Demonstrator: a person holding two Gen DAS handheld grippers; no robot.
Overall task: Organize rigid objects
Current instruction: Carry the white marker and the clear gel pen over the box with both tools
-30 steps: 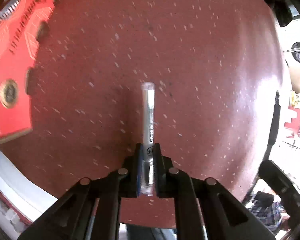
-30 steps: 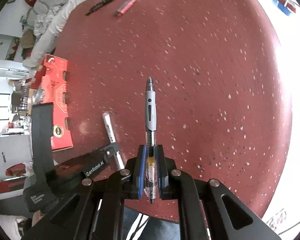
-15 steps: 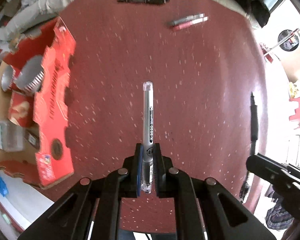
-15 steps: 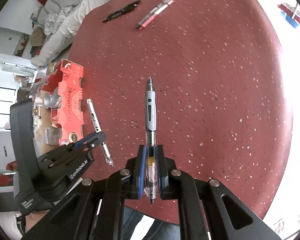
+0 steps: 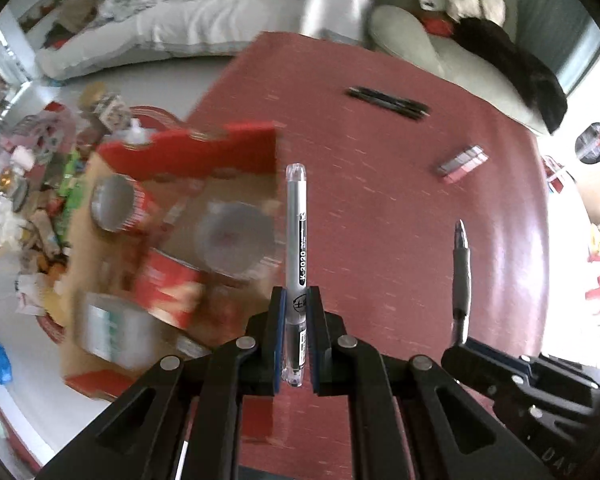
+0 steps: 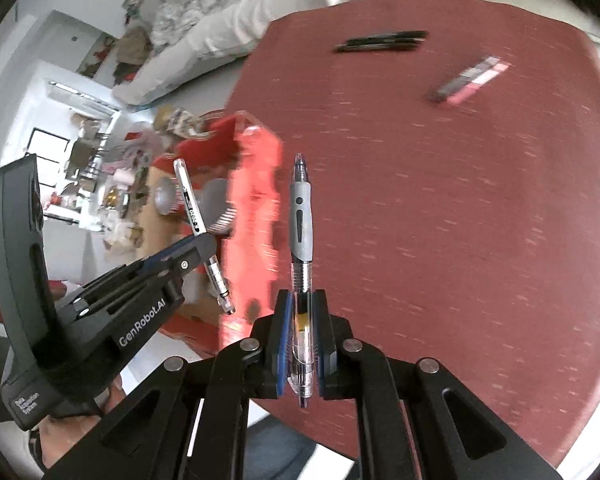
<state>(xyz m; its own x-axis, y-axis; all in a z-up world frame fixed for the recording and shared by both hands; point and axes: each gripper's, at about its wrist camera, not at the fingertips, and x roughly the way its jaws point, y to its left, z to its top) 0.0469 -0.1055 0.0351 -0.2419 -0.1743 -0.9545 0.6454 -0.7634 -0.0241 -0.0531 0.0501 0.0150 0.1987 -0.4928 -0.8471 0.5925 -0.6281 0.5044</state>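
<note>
My left gripper (image 5: 295,300) is shut on a capped silver pen (image 5: 296,236) marked K-2020, which points forward over the right wall of a red cardboard box (image 5: 188,152). My right gripper (image 6: 303,300) is shut on a clear pen with a grey rubber grip (image 6: 302,216), held above the dark red table (image 6: 460,200) beside that box (image 6: 256,208). The right wrist view also shows the left gripper (image 6: 198,240) with the silver pen (image 6: 192,200) over the box. In the left wrist view the grey-grip pen (image 5: 460,272) appears at the right.
The box holds cans (image 5: 112,204) and packets. Two black pens (image 5: 388,102) lie side by side at the table's far edge, with a pair of red-and-grey pens (image 5: 462,164) to their right. Sofas (image 5: 204,20) stand beyond; clutter (image 5: 28,184) lies left of the box.
Both grippers have risen and swung left toward the red box, pens still clamped. The box interior and the sofas have come into view, and the picture is blurred by motion.
</note>
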